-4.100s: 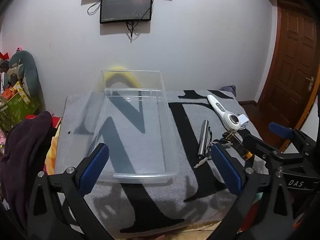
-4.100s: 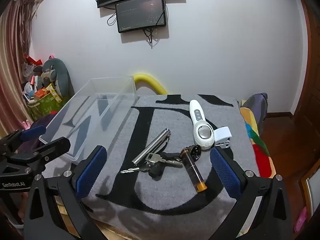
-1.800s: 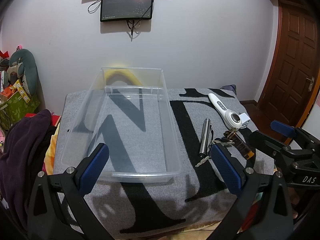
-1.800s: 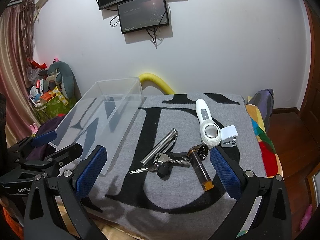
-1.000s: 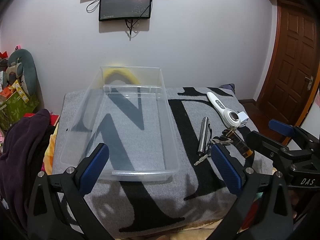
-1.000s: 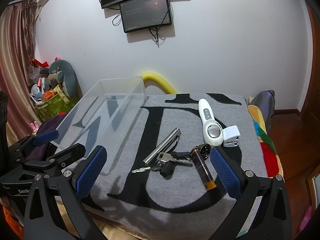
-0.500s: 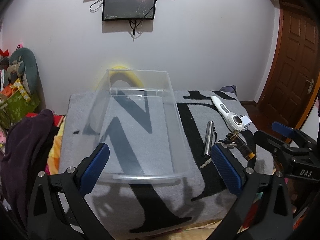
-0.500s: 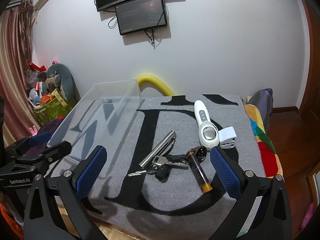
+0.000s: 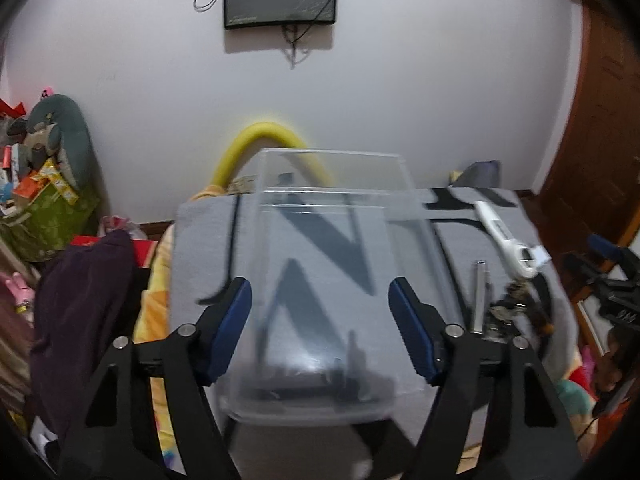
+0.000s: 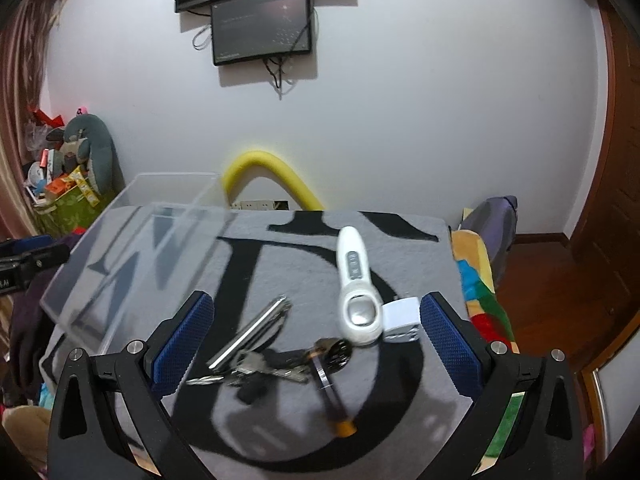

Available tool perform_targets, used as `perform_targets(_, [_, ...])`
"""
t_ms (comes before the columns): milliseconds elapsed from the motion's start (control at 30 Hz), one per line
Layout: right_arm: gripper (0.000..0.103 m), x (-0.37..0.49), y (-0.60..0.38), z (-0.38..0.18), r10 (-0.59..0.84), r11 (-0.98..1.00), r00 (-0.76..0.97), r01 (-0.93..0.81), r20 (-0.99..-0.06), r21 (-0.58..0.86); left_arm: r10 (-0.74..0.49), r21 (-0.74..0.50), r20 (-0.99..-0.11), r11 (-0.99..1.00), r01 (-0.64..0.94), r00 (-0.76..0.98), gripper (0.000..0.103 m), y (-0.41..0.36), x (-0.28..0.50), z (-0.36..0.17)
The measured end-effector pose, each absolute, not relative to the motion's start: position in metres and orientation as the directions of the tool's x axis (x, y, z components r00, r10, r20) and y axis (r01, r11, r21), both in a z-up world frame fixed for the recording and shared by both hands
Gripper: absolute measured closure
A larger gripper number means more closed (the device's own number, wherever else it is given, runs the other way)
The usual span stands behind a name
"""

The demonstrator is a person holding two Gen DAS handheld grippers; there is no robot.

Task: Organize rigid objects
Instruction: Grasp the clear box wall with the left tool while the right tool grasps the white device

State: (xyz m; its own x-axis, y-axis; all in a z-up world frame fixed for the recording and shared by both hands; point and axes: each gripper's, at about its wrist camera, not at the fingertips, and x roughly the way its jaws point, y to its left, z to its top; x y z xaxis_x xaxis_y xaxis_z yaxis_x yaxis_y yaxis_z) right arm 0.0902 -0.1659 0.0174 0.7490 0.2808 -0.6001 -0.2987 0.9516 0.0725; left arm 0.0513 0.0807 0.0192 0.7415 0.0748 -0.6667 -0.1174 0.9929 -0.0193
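A clear plastic bin (image 9: 332, 184) stands empty on the left of the grey patterned mat (image 10: 400, 420). My left gripper (image 9: 322, 324) hovers at the bin's near end with its jaws closing. The bin's near wall shows between and below the fingers, and I see no pad pressing on it. To the right lie a silver flashlight (image 10: 252, 340), a bunch of keys (image 10: 256, 368), a brown cylinder with an amber end (image 10: 330, 388), a white handheld device (image 10: 356, 284) and a white adapter (image 10: 402, 318). My right gripper (image 10: 316, 340) is open just in front of this cluster, holding nothing.
A yellow foam tube (image 10: 264, 168) arches behind the mat by the wall. A dark purple heap of cloth (image 9: 80, 308) and a green box with a plush toy (image 9: 48, 208) crowd the left. A colourful blanket (image 10: 480, 292) hangs off the right edge, near a wooden door (image 9: 600, 140).
The left gripper has moved forward up to the bin's near end and its jaws have narrowed. The right gripper has come closer to the flashlight and keys. No object has shifted.
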Motion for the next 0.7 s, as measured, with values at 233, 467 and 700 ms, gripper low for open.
perform_targets(233, [0.001, 0.135, -0.188, 0.007, 0.314, 0.944, 0.682, -0.296, -0.661, 0.144, 0.063, -0.047, -0.755, 0.988, -0.149, 0.653, 0.056, 0.123, 0.087, 0.003])
perform_targets(467, [0.021, 0.178, -0.192, -0.021, 0.279, 0.951, 0.605, -0.279, -0.745, 0.13, 0.046, -0.066, -0.815, 0.983, -0.17, 0.578, 0.077, 0.146, 0.111, -0.018])
perform_targets(700, [0.03, 0.196, -0.179, -0.049, 0.284, 0.941, 0.528, -0.314, -0.8, 0.127, 0.022, -0.071, -0.836, 0.987, -0.147, 0.548, 0.094, 0.143, 0.118, -0.032])
